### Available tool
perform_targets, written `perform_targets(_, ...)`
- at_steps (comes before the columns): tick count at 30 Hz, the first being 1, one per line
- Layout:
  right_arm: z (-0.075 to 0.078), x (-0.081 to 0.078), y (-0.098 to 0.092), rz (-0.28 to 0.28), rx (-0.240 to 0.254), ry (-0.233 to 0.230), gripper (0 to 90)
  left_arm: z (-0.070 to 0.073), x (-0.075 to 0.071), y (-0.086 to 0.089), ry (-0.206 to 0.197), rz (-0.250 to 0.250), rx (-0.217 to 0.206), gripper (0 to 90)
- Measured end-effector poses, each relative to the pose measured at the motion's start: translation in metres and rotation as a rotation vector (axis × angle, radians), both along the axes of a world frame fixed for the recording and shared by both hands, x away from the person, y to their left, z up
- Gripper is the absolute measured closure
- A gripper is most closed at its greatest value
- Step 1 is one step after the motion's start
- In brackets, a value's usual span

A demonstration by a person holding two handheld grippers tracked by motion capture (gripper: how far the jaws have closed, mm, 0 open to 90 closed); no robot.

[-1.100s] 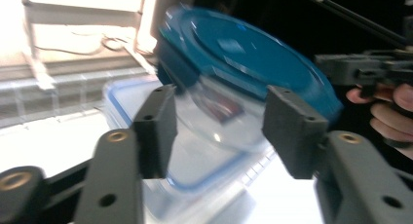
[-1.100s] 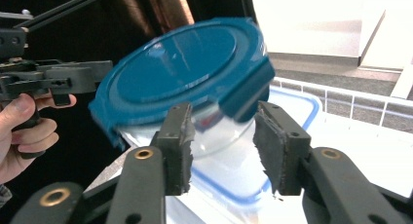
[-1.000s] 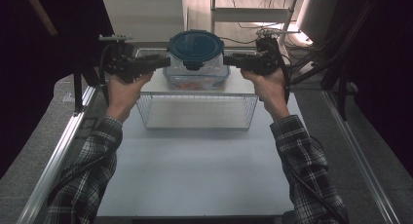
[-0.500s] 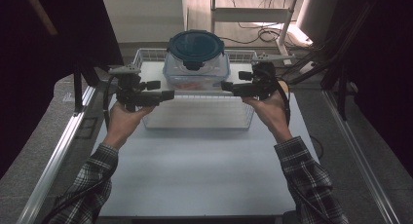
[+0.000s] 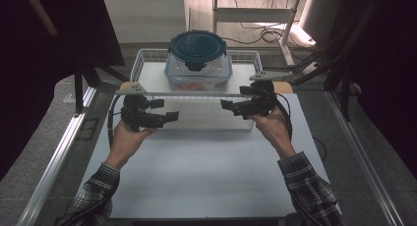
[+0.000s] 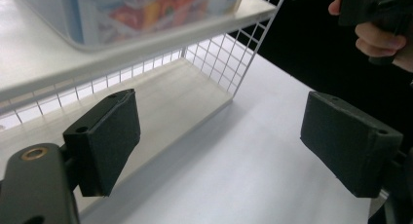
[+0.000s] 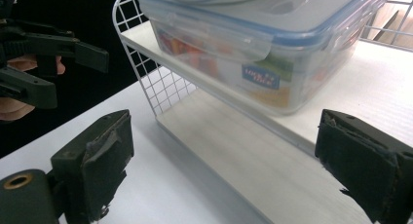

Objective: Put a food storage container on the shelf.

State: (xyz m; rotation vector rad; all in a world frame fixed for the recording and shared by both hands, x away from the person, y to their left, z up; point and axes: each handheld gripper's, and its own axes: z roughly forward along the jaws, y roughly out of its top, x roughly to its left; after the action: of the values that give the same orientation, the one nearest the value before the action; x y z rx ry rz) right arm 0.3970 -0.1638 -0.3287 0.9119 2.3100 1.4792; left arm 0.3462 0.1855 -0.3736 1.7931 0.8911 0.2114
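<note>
Both tools (image 5: 172, 115) (image 5: 225, 104) pulled back from container (image 5: 198, 64) — jaws apart; empty.

Wire, clear plastic and matt black pads

The rack (image 5: 142, 59) is white coated wire; the container (image 7: 272, 63) is glossy clear plastic with a dark lid (image 5: 197, 43); the table (image 5: 196, 172) looks matt white, sleeves (image 5: 93, 199) are checked cloth.

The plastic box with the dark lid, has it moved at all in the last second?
No. The plastic box sits in the same spot on the wire rack's top shelf; both grippers, left gripper and right gripper, pulled back toward the person.
</note>
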Motion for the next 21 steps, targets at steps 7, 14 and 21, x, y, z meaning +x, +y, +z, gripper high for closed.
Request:
perform_targets(7,-0.015,-0.012,0.0,0.013,-0.036,-0.017,4.1,-0.016,-0.012,-0.006,0.008,-0.014,0.016,12.3)
perform_targets(14,-0.031,-0.023,-0.001,0.029,-0.058,-0.014,1.1,-0.034,-0.025,-0.011,0.016,-0.015,0.033,9.2)
perform_targets(21,-0.048,-0.034,-0.005,0.038,-0.077,-0.01,0.2,-0.052,-0.037,-0.014,0.016,-0.007,0.047,5.8)
